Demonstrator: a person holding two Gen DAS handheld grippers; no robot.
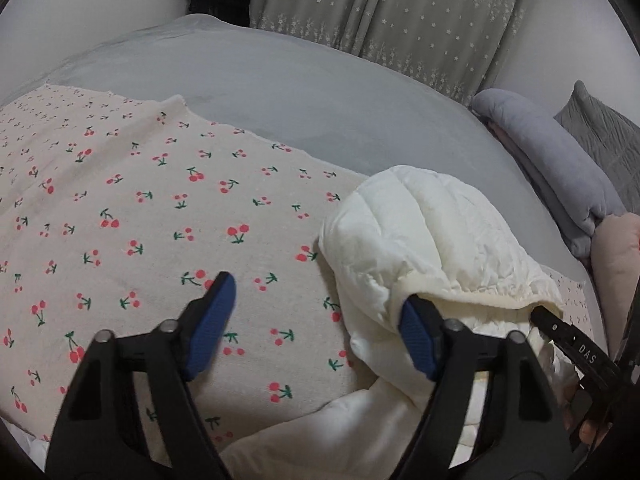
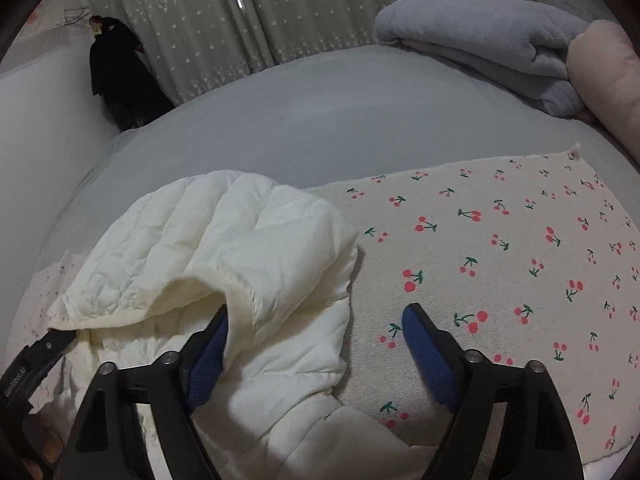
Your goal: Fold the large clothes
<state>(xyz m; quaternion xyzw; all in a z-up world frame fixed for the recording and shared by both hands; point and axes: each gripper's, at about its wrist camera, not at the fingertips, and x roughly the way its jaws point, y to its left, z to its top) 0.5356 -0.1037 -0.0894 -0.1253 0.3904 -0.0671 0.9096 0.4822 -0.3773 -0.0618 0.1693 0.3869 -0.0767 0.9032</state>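
Note:
A white quilted jacket lies bunched on a cream cloth printed with red cherries, spread over a bed. My left gripper stands open. Its left finger is over the cherry cloth and its right finger is tucked against the jacket's folded edge. In the right wrist view the jacket fills the lower left. My right gripper is open too, its left finger half hidden under a flap of the jacket and its right finger over the cherry cloth. The jacket's hem lies between both pairs of jaws, not pinched.
Past the cloth stretches a grey bedsheet. A folded grey blanket and a pink pillow lie at the far right of the bed. Star-patterned curtains hang behind, and a black object stands by the wall.

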